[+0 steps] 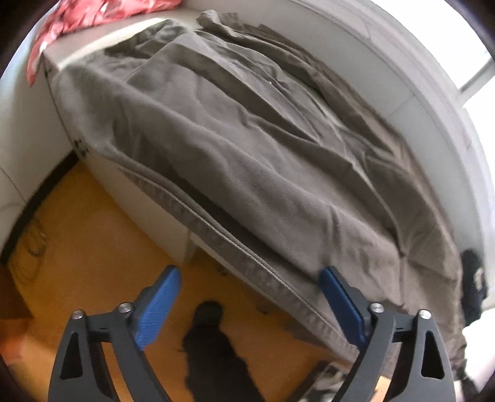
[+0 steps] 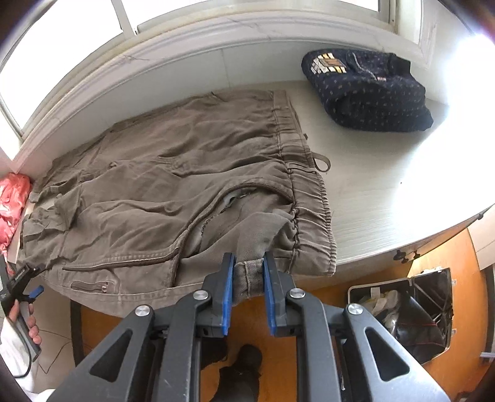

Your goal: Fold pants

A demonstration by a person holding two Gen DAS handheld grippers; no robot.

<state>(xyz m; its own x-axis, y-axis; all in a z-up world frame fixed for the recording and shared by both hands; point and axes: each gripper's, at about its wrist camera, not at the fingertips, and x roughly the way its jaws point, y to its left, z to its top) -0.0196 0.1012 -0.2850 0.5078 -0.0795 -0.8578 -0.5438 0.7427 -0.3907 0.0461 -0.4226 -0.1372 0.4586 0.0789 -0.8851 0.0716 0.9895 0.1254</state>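
Brown-grey pants lie folded on a white table, the elastic waistband to the right and one edge hanging over the front. My right gripper is shut on a fold of the pants' hem at the front edge. In the left wrist view the pants drape over the table edge. My left gripper is open and empty in front of that hanging edge. Its right finger lies against the cloth. The left gripper also shows at the far left of the right wrist view.
A folded dark blue patterned garment lies at the table's back right. Red-pink cloth lies at the far left end. A bin with rubbish stands on the orange floor to the right. A window sill runs behind the table.
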